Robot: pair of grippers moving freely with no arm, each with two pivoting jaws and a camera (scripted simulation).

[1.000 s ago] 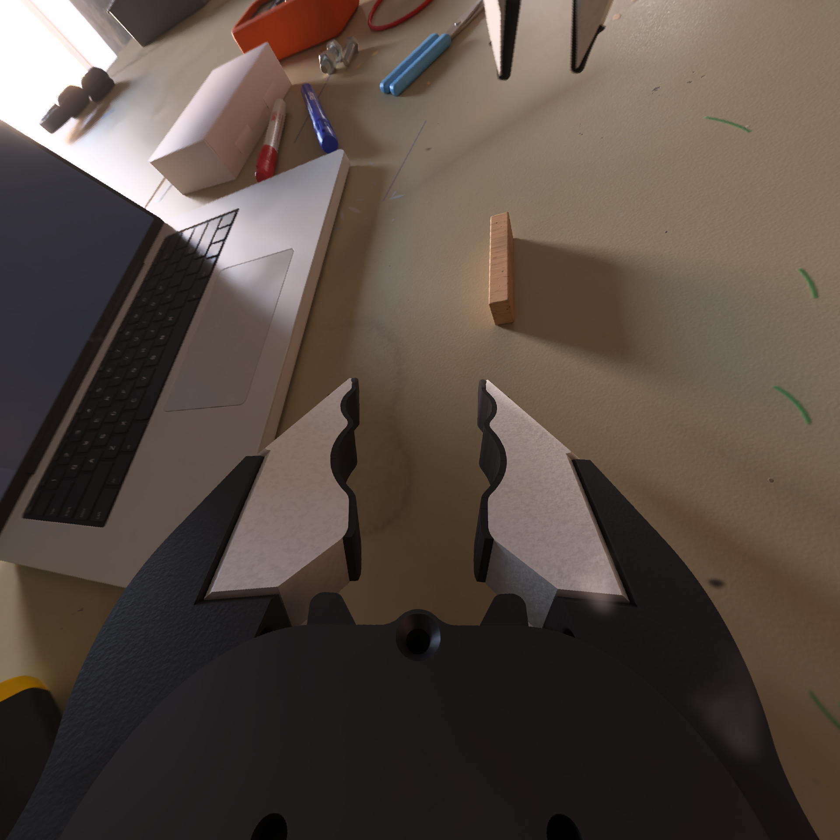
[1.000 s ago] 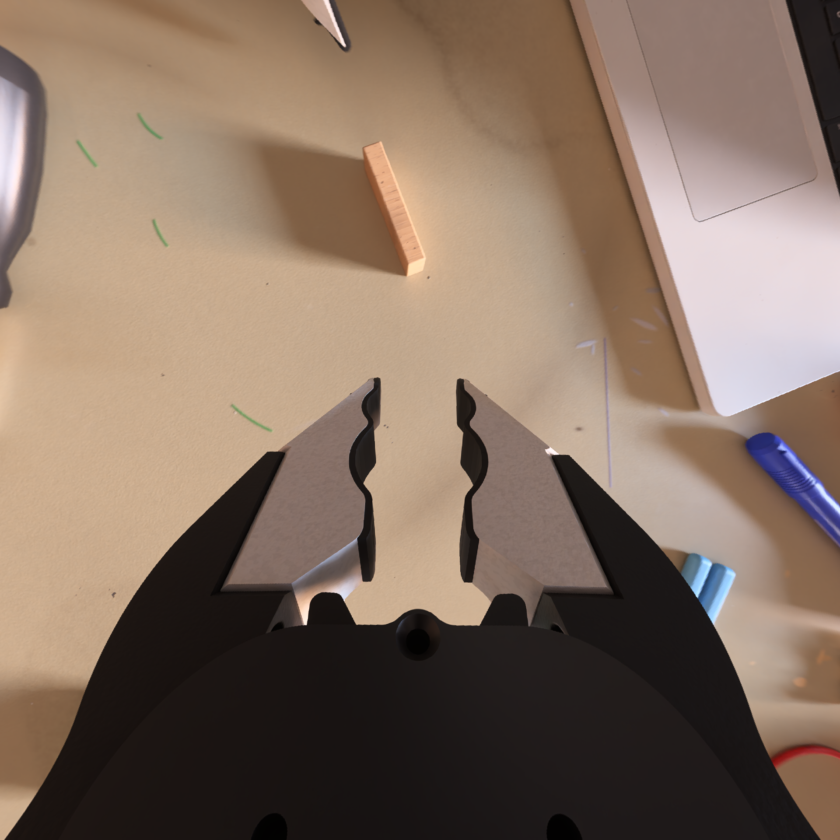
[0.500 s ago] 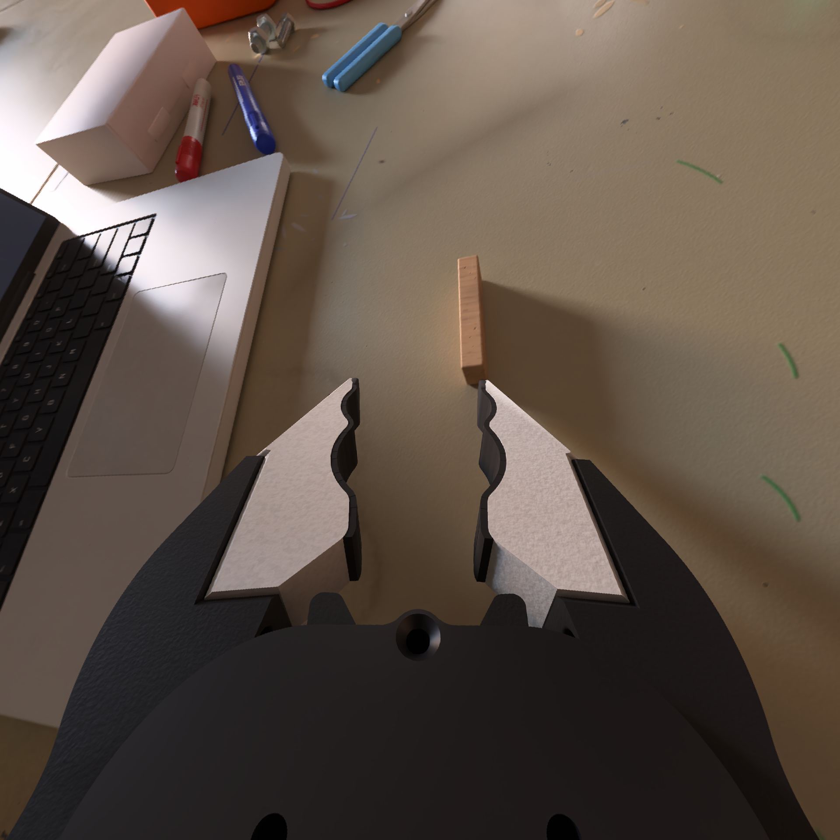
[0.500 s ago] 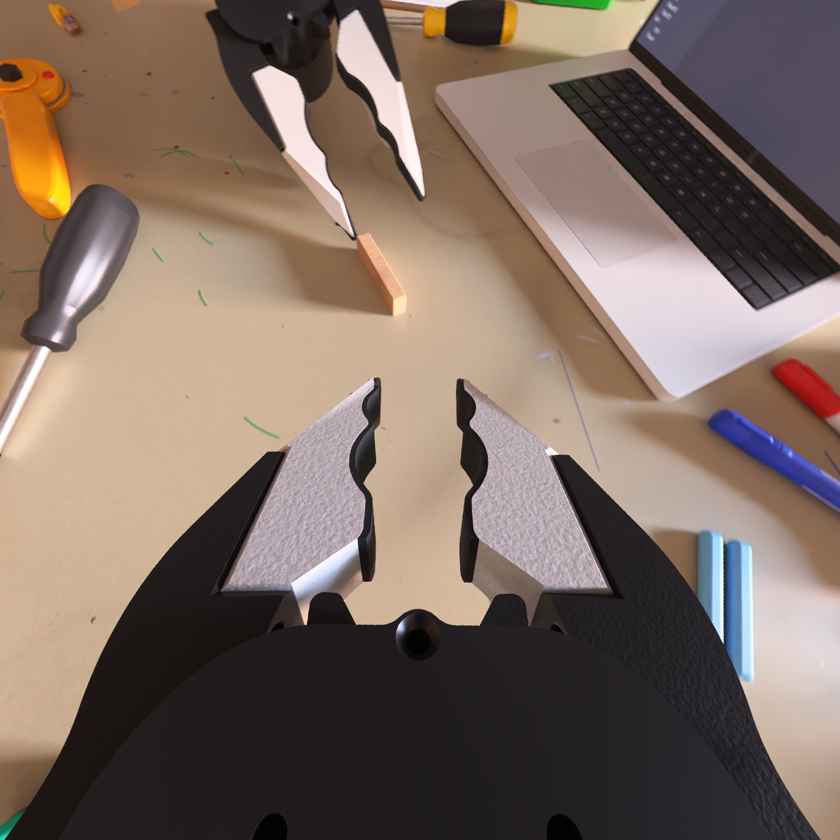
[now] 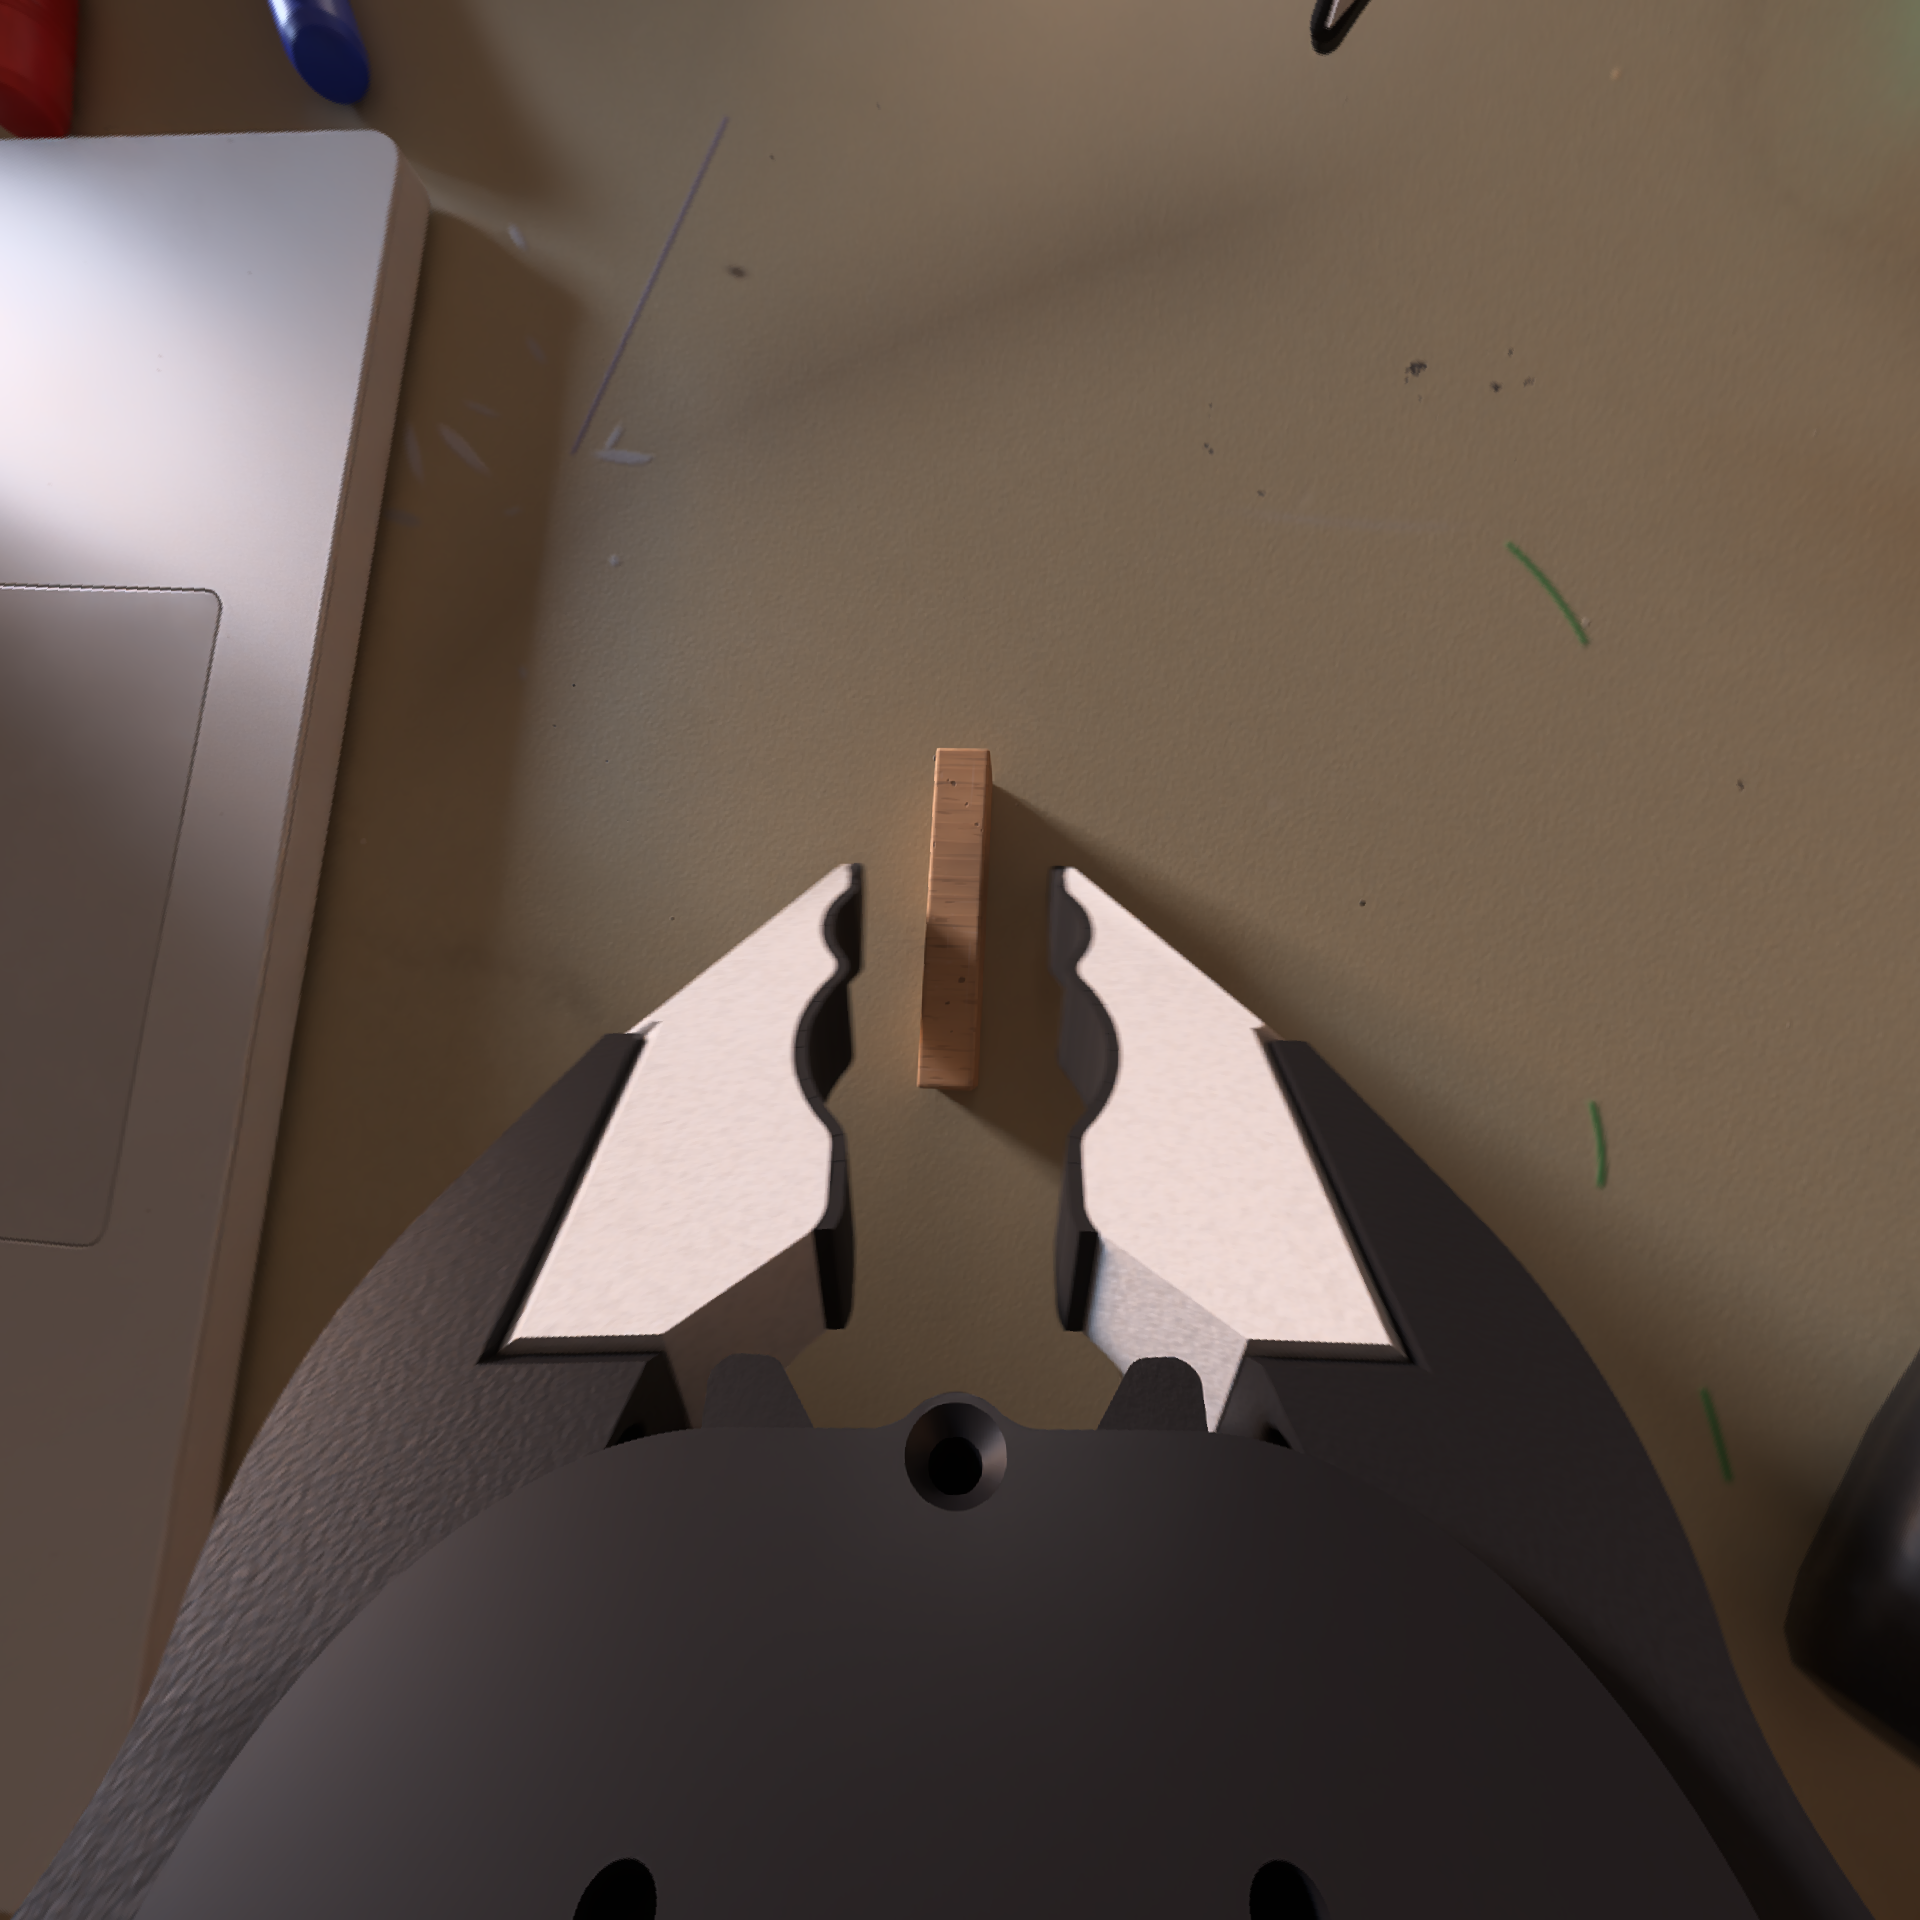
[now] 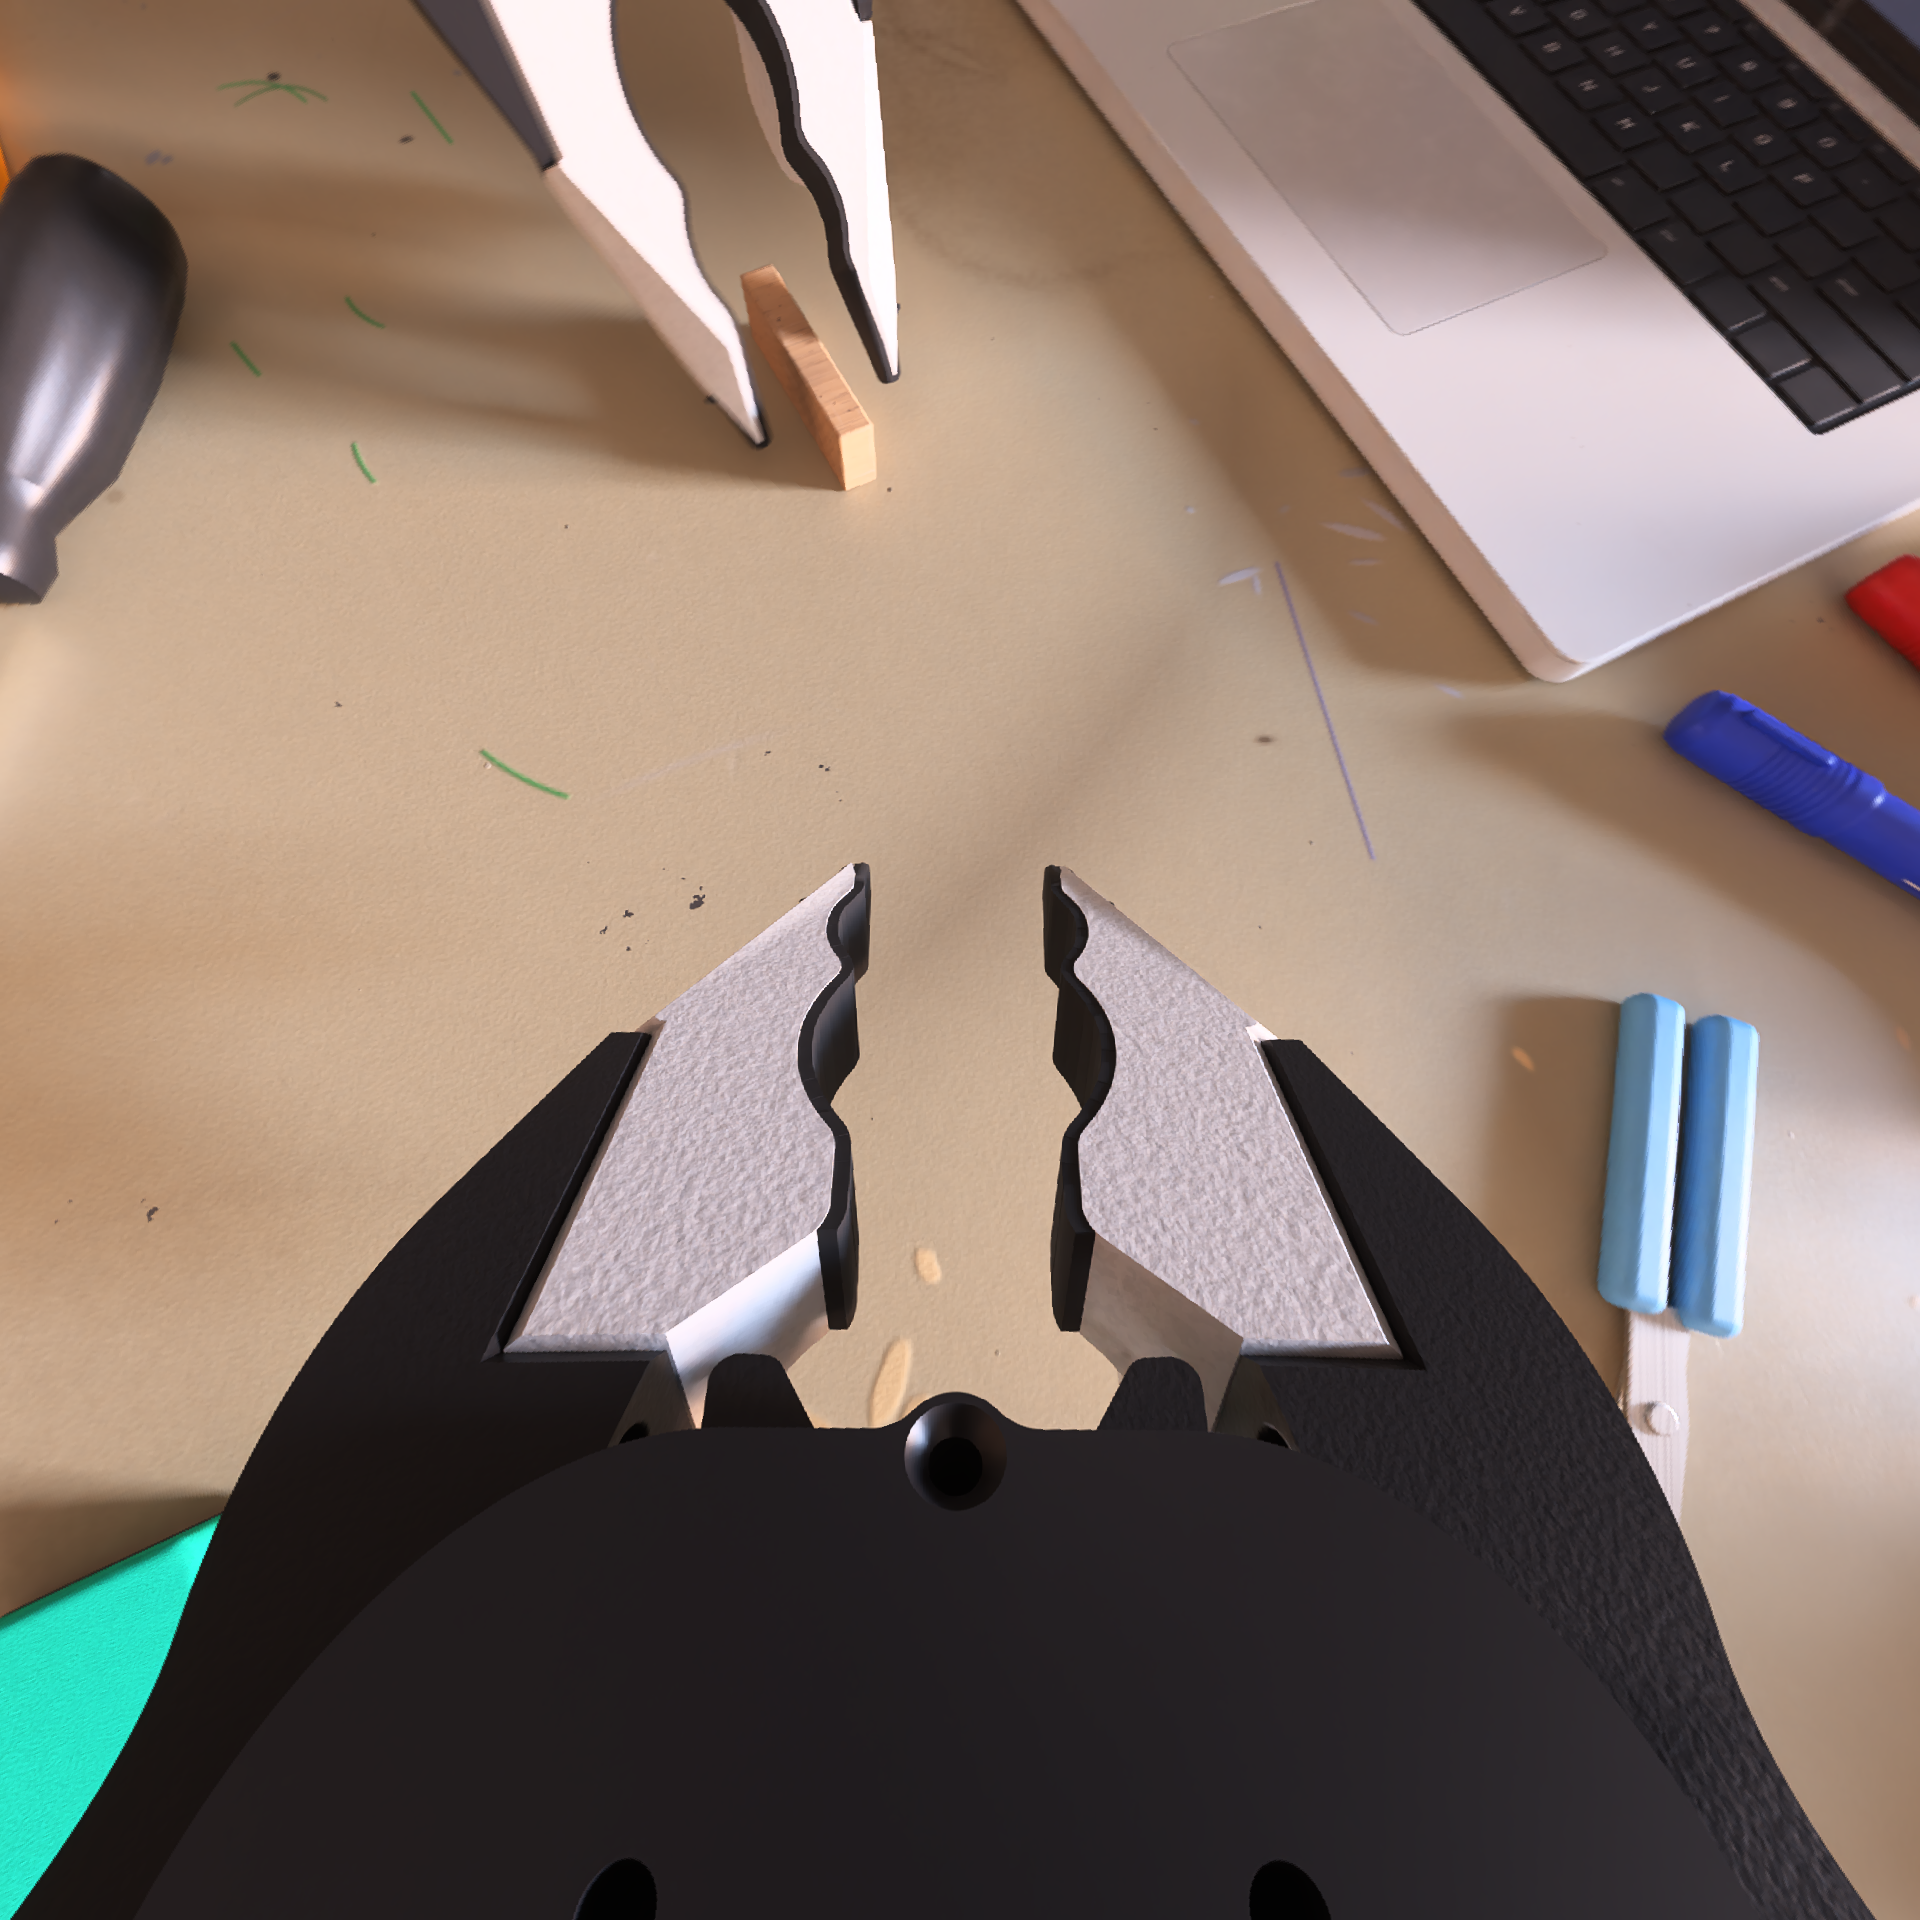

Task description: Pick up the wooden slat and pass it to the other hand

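A tan worktop [image 6: 727,665], flecked with dark specks and green shavings, carries everything here. On it lies the wooden slat [image 5: 956,920], on its narrow edge, running lengthwise between the fingers of the left gripper [image 5: 954,878]. That gripper's jaws stand apart, one finger on each side of the slat's nearer half, with a gap showing on both sides. The right wrist view shows the same: the left gripper [image 6: 821,410] points down at the worktop with its tips straddling the slat [image 6: 816,379], whose near end sticks out toward the camera. The right gripper [image 6: 956,878] is well apart from the slat, jaws apart and holding nothing. An open silver laptop [image 6: 1507,395] sits beside the slat. A dark screwdriver handle [image 6: 73,353], a blue marker [image 6: 1787,774], a red marker [image 6: 1891,608] and blue-handled scissors [image 6: 1678,1164] lie around.
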